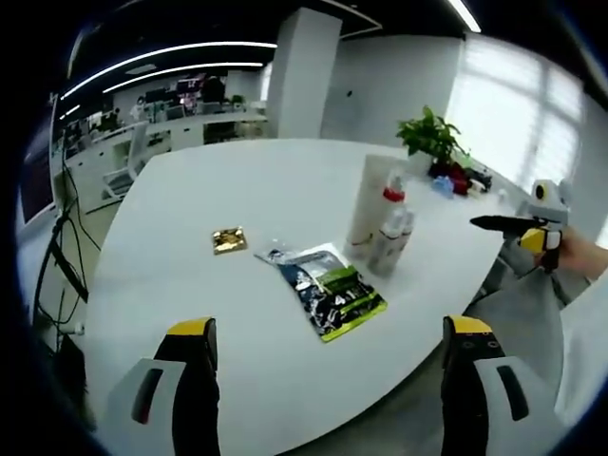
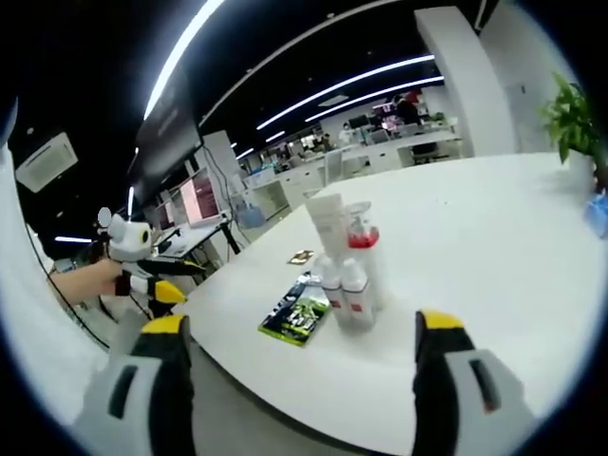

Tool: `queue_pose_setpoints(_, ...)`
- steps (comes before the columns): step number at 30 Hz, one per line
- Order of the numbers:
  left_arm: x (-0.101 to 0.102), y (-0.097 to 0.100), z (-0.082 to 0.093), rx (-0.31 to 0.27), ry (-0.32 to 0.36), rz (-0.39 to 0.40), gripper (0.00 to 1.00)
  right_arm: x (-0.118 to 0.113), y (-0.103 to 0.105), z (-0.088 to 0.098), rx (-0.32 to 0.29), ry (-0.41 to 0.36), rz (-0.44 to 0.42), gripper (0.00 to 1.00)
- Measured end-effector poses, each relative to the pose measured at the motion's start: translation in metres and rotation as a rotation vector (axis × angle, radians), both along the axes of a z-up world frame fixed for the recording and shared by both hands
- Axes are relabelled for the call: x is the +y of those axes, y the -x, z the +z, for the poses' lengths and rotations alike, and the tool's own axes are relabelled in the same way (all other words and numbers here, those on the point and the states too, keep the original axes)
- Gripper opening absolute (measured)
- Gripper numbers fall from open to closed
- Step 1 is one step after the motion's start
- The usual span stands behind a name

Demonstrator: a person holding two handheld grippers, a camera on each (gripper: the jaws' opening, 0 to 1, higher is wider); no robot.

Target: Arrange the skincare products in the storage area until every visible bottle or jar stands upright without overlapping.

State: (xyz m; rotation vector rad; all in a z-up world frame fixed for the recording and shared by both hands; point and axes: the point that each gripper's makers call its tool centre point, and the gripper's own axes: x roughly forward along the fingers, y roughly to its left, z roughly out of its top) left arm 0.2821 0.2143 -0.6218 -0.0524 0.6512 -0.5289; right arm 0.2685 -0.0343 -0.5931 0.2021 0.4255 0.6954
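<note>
In the left gripper view, we look along the left gripper (image 1: pixel 328 347), its yellow-tipped jaws spread wide with nothing between them, poised off the near edge of a white table (image 1: pixel 237 199); a tall cream tube (image 1: pixel 367 204) stands upright right of the table's middle, with a red-capped spray bottle (image 1: pixel 391 220) and a small clear bottle (image 1: pixel 407 231) pressed close beside it; two flat sachets (image 1: pixel 328 287), one blue-white and one green-black, lie overlapping on the tabletop just in front of that cluster; a small gold packet (image 1: pixel 229 239) lies apart to their left; a potted plant (image 1: pixel 432 138) sits at the far edge; the right gripper (image 1: pixel 513 226) enters from the right, held in a hand (image 1: pixel 579 255), though we cannot tell from this angle how its jaws stand.

In the right gripper view, the right gripper (image 2: pixel 296 328) also stands wide and empty, aimed at the same upright cluster; here the left gripper (image 2: pixel 171 269) shows at the left beyond the table's edge.

We judge this the approach, before any grasp; the bottles already stand; the next move likely calls for closing in on the overlapped sachets and separating them without toppling the crowded bottles.
</note>
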Motion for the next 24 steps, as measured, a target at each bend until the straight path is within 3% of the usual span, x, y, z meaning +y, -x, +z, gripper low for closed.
queue_pose_setpoints(15,-0.017,-0.025,-0.029,0.098,-0.021,0.058,0.9,-0.006,-0.008,-0.009,0.024,0.005,-0.019,0.97)
queue_pose_setpoints(24,-0.03,-0.054,-0.044,0.141,-0.015,0.107,0.87,-0.01,-0.013,-0.015,0.041,0.006,-0.029,0.97)
